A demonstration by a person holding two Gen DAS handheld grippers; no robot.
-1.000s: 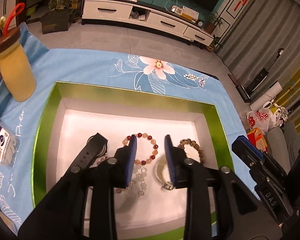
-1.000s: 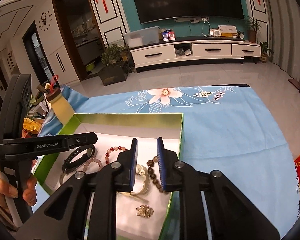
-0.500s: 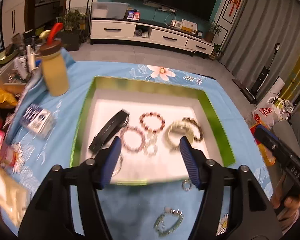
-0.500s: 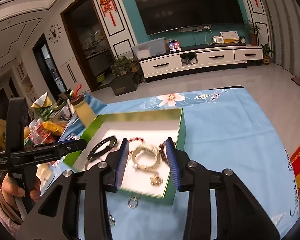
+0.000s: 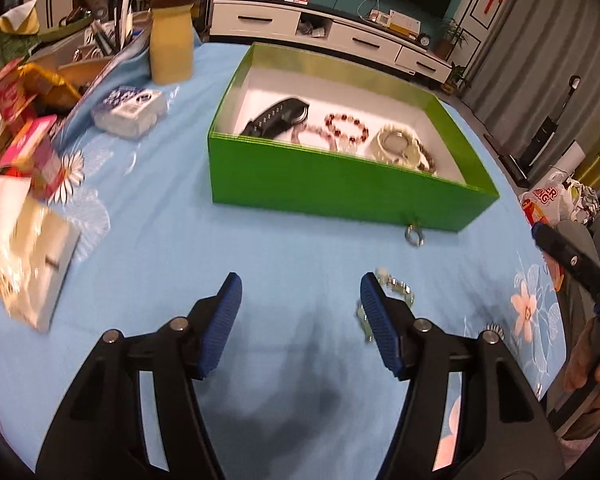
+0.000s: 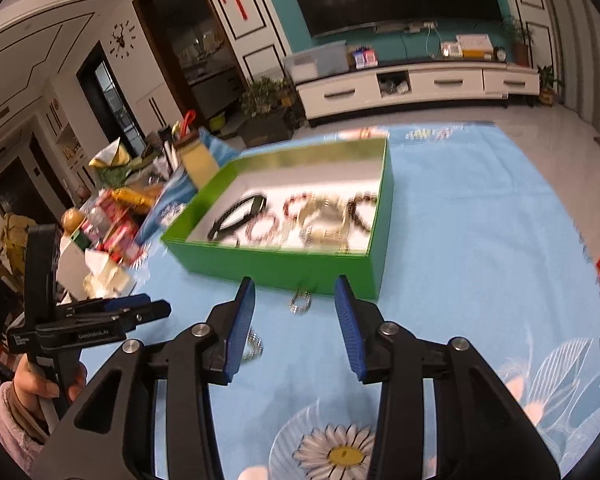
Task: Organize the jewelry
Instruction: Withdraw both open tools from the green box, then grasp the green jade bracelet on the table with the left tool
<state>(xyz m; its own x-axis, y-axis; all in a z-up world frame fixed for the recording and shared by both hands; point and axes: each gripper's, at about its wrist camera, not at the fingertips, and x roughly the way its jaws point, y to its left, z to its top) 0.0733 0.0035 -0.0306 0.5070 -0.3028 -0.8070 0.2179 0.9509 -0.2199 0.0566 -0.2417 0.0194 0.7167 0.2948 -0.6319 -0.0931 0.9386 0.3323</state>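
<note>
On the tabletop (image 5: 284, 248) before the green box (image 5: 340, 192), both grippers have pulled back: left gripper (image 5: 300, 320) and right gripper (image 6: 296, 328) open and empty, so the loose silver bracelet (image 5: 396, 292) and ring (image 6: 300, 302) come next.

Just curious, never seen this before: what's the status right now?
Both tongs, left and right, open, empty. Green box holds bracelets; two pieces, ring and chain, left on cloth. Path clear.

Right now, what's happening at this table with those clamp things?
A person is tidying jewelry with a handheld gripper in each hand. Bracelets and a black strap already lie in the green box. Both the left gripper and right gripper are open and empty, above two loose pieces on the blue cloth.
</note>
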